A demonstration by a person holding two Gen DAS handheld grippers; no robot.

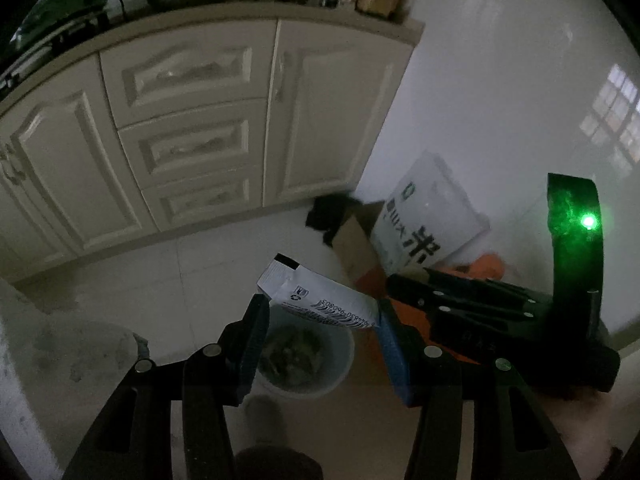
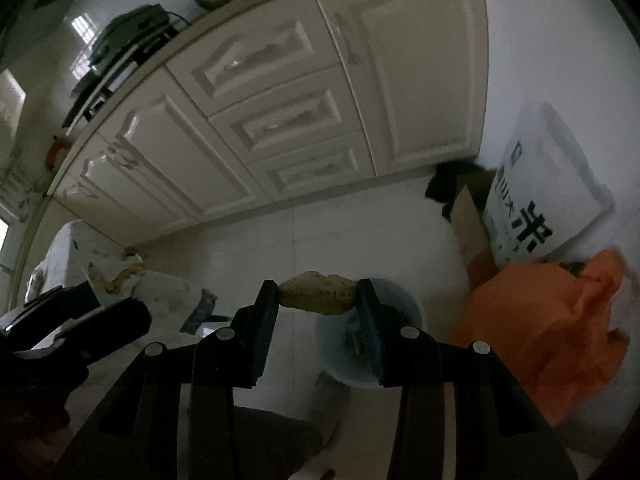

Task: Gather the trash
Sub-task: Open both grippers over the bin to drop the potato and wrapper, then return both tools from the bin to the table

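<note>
**Two pieces of trash poised above one bin**

The left hand-held gripper (image 1: 320, 312) pinches a white carton (image 1: 316, 296) by its ends, half-open jaws clamped, above the pale bin (image 1: 340, 364) on the floor. The right hand-held gripper (image 2: 318, 294) squeezes one brownish lump (image 2: 318, 294) over the same bin (image 2: 404, 304). Released off-centre, either piece could miss the rim or land beside the orange bag (image 2: 536, 320). Count: two grippers, two items, one bin.

Right gripper (image 2: 318, 294) fingers pinching a brownish lump (image 2: 318, 294), above a pale bin (image 2: 404, 304), orange bag (image 2: 540, 320) beside
</note>
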